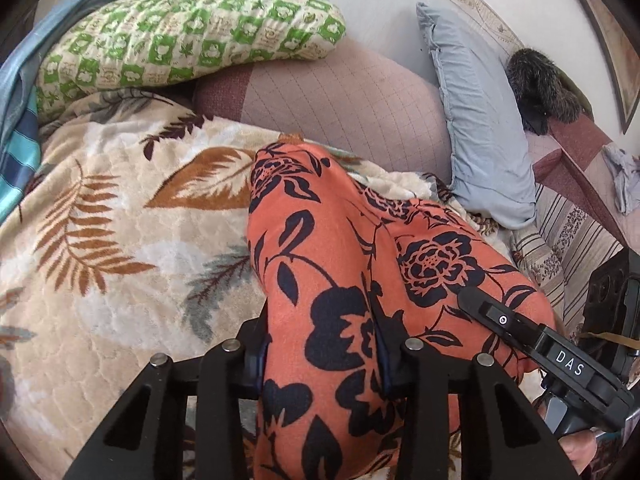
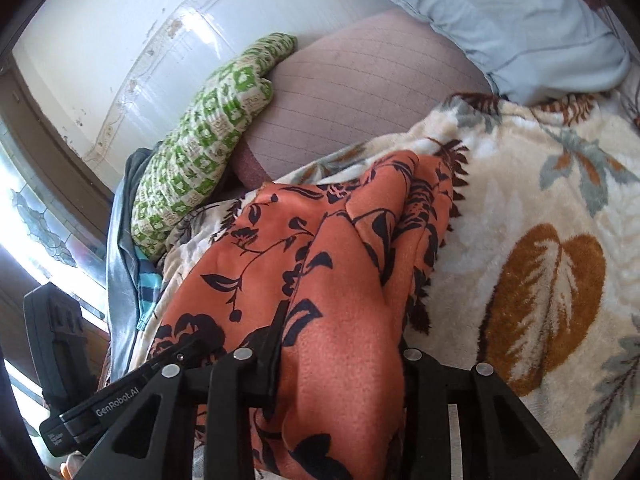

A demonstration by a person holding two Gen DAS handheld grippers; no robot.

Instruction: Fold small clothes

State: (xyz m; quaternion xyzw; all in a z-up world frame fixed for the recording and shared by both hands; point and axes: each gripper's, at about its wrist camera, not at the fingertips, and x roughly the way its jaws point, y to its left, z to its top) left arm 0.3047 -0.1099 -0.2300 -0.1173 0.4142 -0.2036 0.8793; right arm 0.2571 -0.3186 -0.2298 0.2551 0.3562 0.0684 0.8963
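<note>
Looking along the left gripper [image 1: 322, 356], we see its jaws clenched on a fold of the orange garment [image 1: 320, 248], a cloth printed with dark flowers. The cloth fills the gap between the jaws and runs up toward twelve o'clock, where its far end lies on the leaf-print blanket [image 1: 120, 216] covering the bed. At four o'clock the right gripper [image 1: 532, 336] reaches in, its tip against the same garment. Beyond the blanket, at eleven o'clock, lies a green-and-white pillow [image 1: 188, 36]; at one o'clock a pinkish cushion [image 1: 344, 100], and at two o'clock a pale blue pillow [image 1: 480, 128].

From the right wrist view, we see the right gripper [image 2: 340, 364] with its jaws clenched on another bunched part of the orange garment [image 2: 320, 248], which rises between them toward twelve o'clock and rests on the blanket [image 2: 540, 216]. The left gripper [image 2: 132, 384] shows at eight o'clock, touching the garment's edge. The green-and-white pillow [image 2: 200, 136] sits at ten o'clock, the pinkish cushion [image 2: 360, 92] at twelve, the pale blue pillow [image 2: 520, 28] at one.
</note>
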